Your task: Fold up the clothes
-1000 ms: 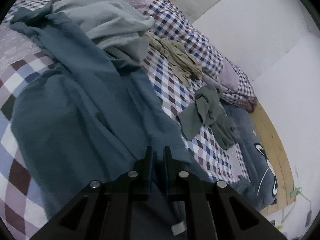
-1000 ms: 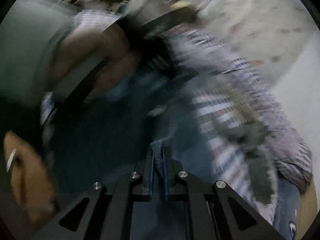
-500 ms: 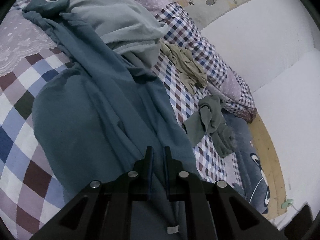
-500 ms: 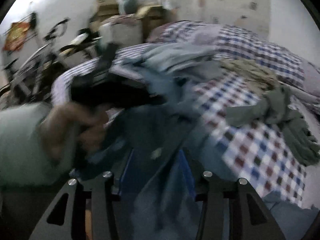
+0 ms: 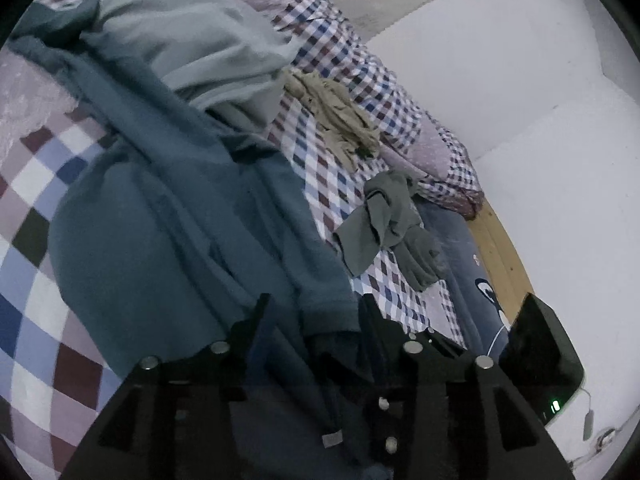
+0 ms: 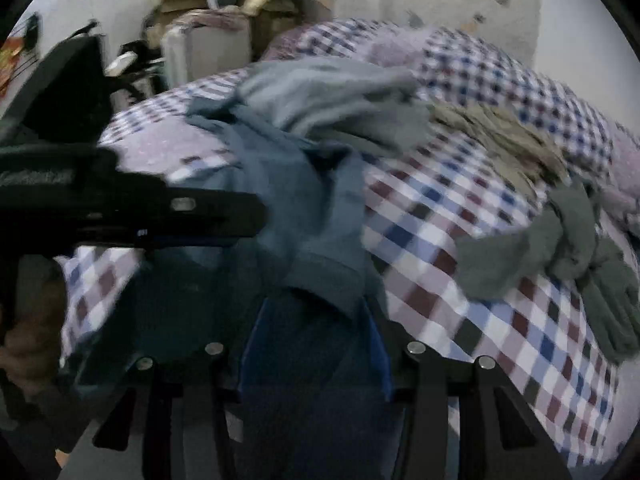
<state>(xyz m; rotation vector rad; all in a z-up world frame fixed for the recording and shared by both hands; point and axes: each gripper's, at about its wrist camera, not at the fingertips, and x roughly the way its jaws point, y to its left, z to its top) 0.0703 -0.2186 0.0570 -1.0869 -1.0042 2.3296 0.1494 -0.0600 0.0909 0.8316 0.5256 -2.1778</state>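
Both tools stand spread over the near edge of the bed. Left tool (image 5: 312, 308) has its jaws wide apart, with the ribbed hem of the teal top (image 5: 168, 216) lying in the gap between them; no finger presses on the cloth. Right tool (image 6: 316, 312) is likewise spread, blue pads showing on the inner faces, and the same hem of the teal top (image 6: 304, 216) droops into its gap without being pinched. In the right wrist view the left tool (image 6: 256, 216) reaches in from the left edge, a hand (image 6: 28, 344) on its grip at the lower left. The teal top runs from the near edge of the bed (image 5: 36, 184) up toward the far side, rumpled in long folds on the checked cover. Its far end lies under a pale grey garment (image 5: 192, 40) bunched near the far edge. Just beside that, toward the right, a beige garment (image 5: 336, 112) lies crumpled, touching the grey one. Nearer the right edge of the bed a dark green garment (image 5: 392, 224) lies twisted, apart from the teal top. Below it a blue blanket (image 5: 468, 280) with a cartoon print hangs off the right edge. A white wall (image 5: 520, 100) stands beyond. Boxes (image 6: 224, 12) are stacked behind the far left corner of the bed, blurred.
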